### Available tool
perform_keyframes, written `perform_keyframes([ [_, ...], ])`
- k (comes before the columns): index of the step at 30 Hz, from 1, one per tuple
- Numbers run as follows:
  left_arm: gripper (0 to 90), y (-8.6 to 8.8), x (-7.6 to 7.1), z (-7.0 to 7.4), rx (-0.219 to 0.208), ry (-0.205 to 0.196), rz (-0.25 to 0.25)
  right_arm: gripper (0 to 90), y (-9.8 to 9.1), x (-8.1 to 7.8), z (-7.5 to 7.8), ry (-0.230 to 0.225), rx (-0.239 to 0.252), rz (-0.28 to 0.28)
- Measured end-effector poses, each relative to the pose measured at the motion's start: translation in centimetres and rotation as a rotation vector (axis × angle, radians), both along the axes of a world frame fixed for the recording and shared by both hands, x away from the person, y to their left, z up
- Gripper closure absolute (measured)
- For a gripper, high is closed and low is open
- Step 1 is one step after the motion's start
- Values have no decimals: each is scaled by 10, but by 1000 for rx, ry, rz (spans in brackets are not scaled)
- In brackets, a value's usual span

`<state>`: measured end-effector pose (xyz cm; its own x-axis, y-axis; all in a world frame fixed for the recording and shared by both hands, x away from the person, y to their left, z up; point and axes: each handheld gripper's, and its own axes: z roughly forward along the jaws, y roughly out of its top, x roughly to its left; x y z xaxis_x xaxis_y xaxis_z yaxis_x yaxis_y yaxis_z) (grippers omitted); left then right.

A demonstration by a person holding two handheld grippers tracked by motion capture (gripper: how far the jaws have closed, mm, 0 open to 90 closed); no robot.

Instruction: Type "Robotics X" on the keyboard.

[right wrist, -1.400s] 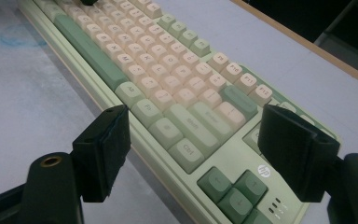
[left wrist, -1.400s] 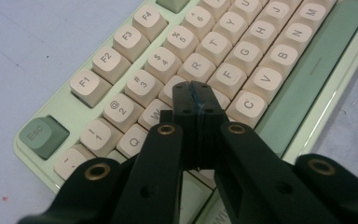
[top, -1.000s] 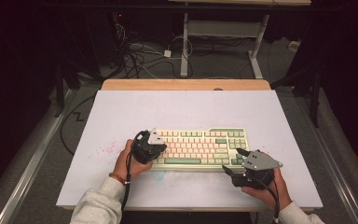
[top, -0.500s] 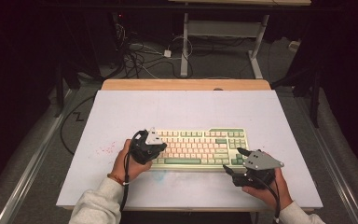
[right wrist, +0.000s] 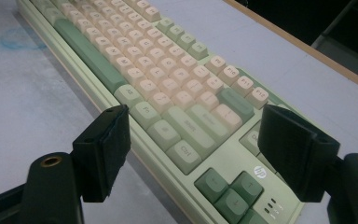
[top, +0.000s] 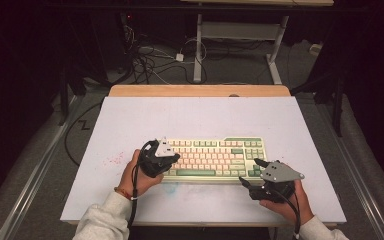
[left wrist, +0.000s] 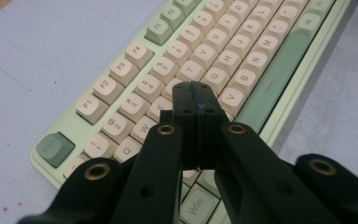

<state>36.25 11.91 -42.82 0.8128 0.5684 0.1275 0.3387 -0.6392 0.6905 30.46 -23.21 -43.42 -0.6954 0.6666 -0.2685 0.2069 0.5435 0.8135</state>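
Note:
A pale green keyboard (top: 212, 158) with cream and green keys lies across the white table top (top: 195, 117). My left gripper (top: 167, 162) hovers over the keyboard's left end, jaws pressed together with nothing between them. In the left gripper view the shut tips (left wrist: 195, 95) sit just above the letter keys of the keyboard (left wrist: 223, 51); whether they touch a key I cannot tell. My right gripper (top: 252, 174) stands open at the keyboard's front right corner. In the right gripper view its fingers (right wrist: 103, 147) straddle that corner of the keyboard (right wrist: 168, 88) with an empty gap between them.
The table has a wooden strip (top: 200, 90) along its far edge. Faint red specks (top: 111, 161) mark the surface left of the keyboard. Cables (top: 150, 57) and a desk frame (top: 240, 42) lie on the floor beyond. Bare table surface spreads behind the keyboard.

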Motion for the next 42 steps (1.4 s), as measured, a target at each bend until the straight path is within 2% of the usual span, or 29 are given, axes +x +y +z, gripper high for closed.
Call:
perform_keyframes([
  [14, 871, -7, -12, 4, -4, -4, -53, 261, 0, -1, 1, -7, -1, 5],
  [27, 870, -21, -19, 0, 23, 8, -123, 261, 1, -1, 1, -7, -2, 6],
  [42, 869, -27, -19, -9, 67, 26, -137, 260, 1, -1, 1, -6, -6, 7],
])
